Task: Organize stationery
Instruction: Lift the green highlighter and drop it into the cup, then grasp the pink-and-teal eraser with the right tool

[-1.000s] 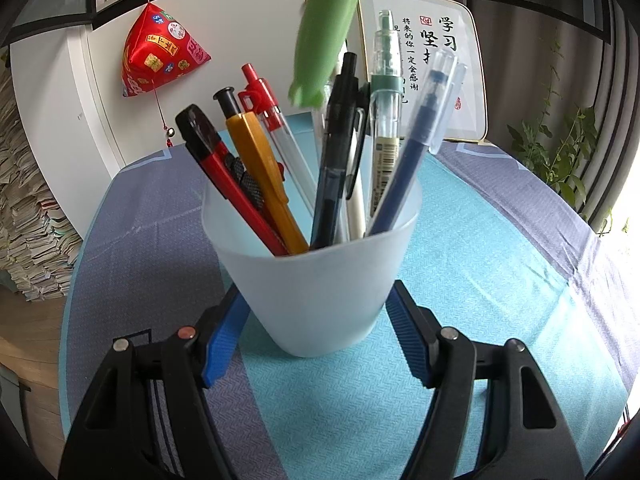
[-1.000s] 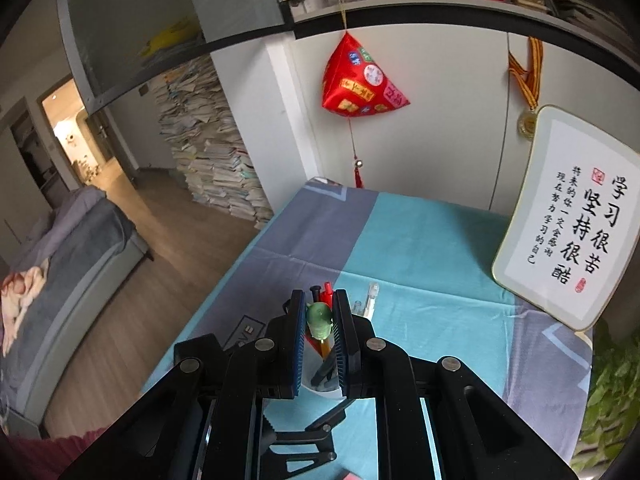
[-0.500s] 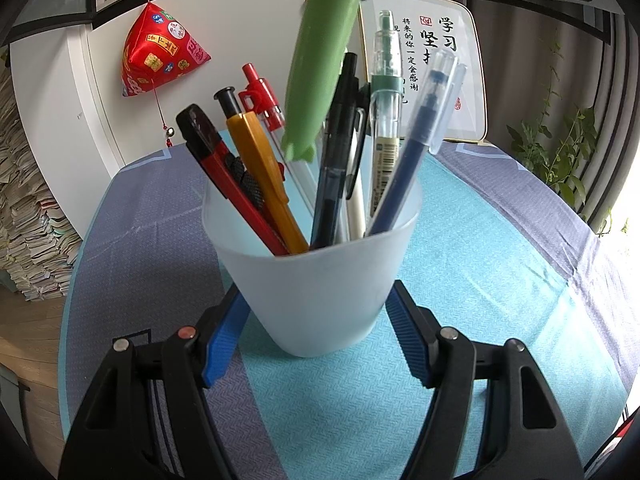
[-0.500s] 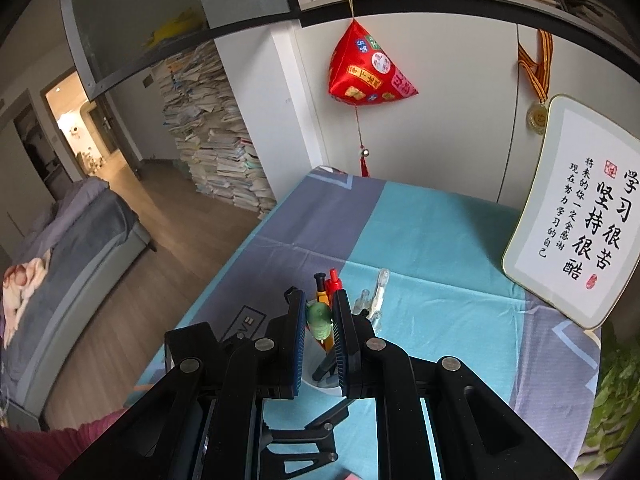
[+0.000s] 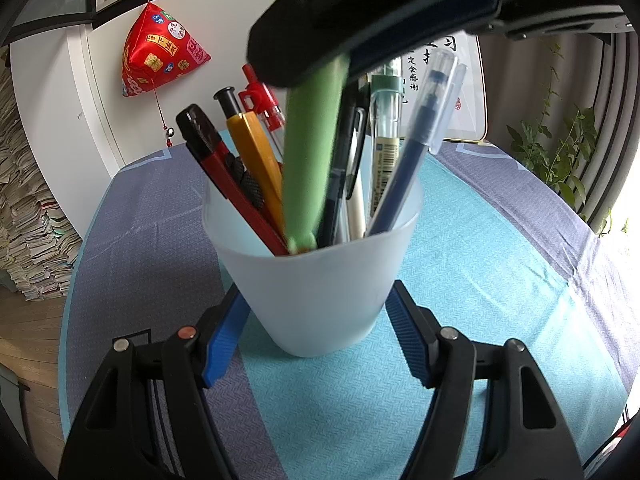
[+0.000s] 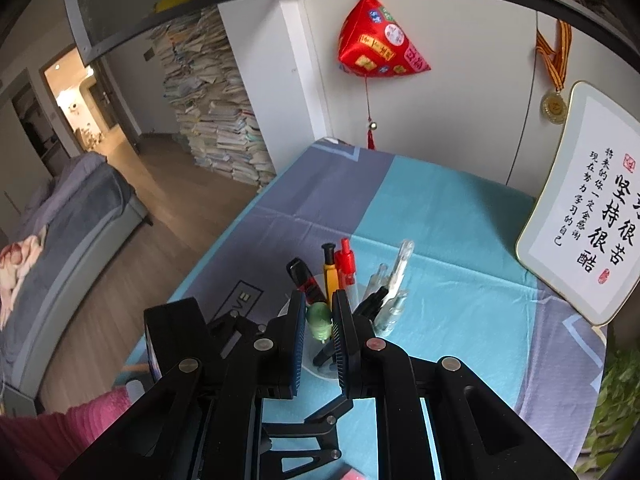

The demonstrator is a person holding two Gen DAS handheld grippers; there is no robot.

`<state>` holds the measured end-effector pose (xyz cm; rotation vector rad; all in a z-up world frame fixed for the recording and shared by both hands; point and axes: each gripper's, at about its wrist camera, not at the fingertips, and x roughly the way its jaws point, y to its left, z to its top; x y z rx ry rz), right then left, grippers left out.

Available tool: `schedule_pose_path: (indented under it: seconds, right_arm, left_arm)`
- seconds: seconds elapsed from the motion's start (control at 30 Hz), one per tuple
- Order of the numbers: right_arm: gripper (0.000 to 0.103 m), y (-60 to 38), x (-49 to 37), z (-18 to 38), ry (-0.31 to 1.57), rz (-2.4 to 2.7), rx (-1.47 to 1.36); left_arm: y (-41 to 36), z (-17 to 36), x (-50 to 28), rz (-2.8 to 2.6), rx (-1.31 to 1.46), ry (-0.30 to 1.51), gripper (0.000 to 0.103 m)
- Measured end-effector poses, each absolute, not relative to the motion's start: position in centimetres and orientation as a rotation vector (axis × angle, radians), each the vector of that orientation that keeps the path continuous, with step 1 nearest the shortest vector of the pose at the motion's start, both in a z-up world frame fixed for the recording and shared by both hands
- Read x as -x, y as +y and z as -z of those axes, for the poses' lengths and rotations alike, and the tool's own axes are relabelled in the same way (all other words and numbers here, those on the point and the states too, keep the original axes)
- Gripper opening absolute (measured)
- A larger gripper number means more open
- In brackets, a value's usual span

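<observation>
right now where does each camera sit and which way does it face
Left wrist: low on the left tool, facing across the table at the frosted cup its fingers clamp.
Right wrist: higher on the right tool, looking down at the green pen it grips; a pink sleeve shows.
Shared: cup, green pen, red ornament.

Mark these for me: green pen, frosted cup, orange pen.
green pen [image 5: 310, 160], left wrist view, mid-barrel, above the cup rim.
frosted cup [image 5: 316, 296], left wrist view, front wall below the rim.
orange pen [image 5: 256, 148], left wrist view, upper barrel below its black clicker.
</observation>
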<state>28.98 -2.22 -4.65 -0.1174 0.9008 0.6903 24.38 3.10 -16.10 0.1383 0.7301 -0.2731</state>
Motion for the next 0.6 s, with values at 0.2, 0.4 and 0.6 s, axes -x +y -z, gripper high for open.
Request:
schedule_pose_path:
  seconds: [0.2,0.4,0.6]
  right_arm:
    - [0.014,-2.9,-28.6,4.3,0.894,-0.681,0.092]
    - [0.014,-6.9,-27.0,3.8,0.889,-0.616,0.010]
    - [0.014,-11.5,-25.1,7.2,1.002,-0.479,-0.050]
  left_arm:
    - [3.1,16.1,-24.4,0.273,-0.137,0.731,0.068]
    - [3.1,16.1,-24.4,0.273,-0.137,0.730,0.068]
    - [3.1,16.1,-24.4,0.273,-0.137,0.730,0.068]
